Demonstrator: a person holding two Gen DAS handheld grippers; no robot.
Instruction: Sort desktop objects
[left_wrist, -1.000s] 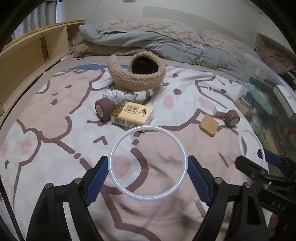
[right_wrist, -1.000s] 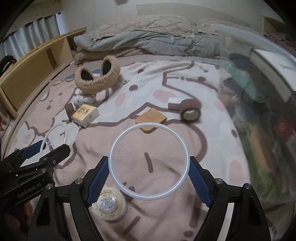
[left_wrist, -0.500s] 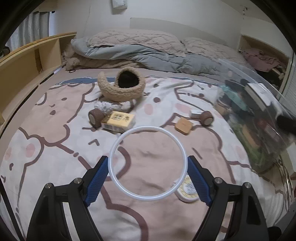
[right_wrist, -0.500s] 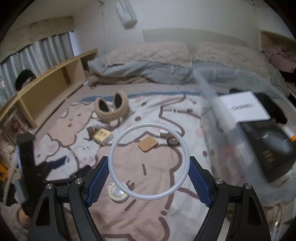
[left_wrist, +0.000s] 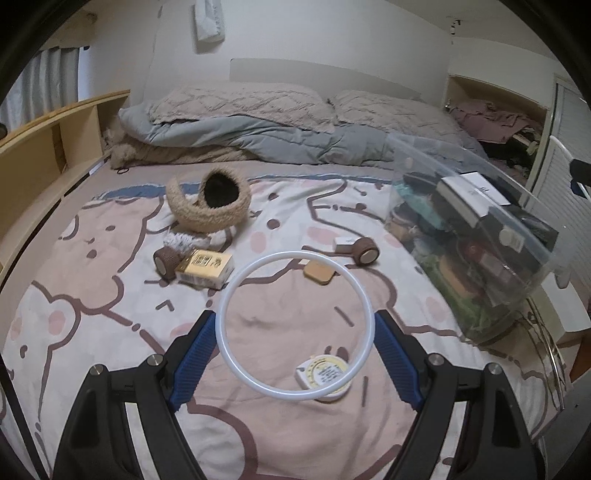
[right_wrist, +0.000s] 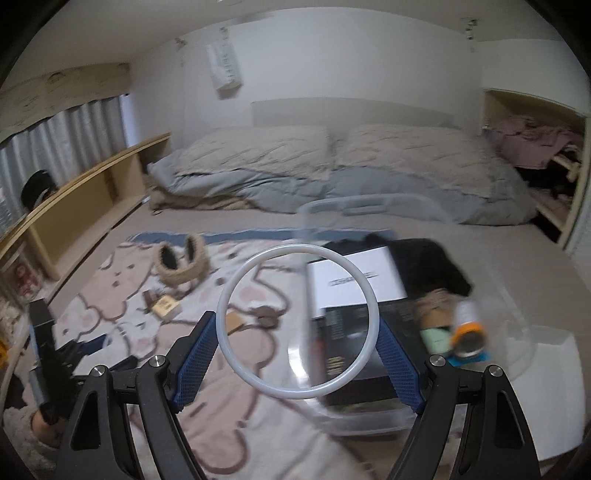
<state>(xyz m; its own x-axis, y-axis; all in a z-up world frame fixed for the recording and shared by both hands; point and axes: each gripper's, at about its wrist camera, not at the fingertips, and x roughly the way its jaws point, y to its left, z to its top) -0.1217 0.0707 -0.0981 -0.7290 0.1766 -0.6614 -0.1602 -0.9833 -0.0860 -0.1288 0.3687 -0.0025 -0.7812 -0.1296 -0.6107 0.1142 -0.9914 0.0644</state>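
My left gripper (left_wrist: 295, 326) is shut on a white ring (left_wrist: 236, 288), held well above the bed. My right gripper (right_wrist: 297, 328) is shut on a second white ring (right_wrist: 229, 288), high over the clear storage bin (right_wrist: 369, 413). On the cartoon blanket lie a yellow box (left_wrist: 205, 267), two brown tape rolls (left_wrist: 166, 260) (left_wrist: 365, 251), a tan square pad (left_wrist: 319, 273), a round tape measure (left_wrist: 325, 373) and fuzzy slippers (left_wrist: 210, 201). The bin (left_wrist: 476, 236) is packed with items at the right.
Pillows and a grey duvet (left_wrist: 258, 129) lie at the bed's head. A wooden shelf (left_wrist: 44, 158) runs along the left side. Another shelf with clothes (left_wrist: 495, 122) stands at the right. My left gripper shows at the left edge of the right wrist view (right_wrist: 55, 354).
Both grippers have risen away from the blanket with their rings. The right one has swung over the clear bin; the left one now sees the whole bed.
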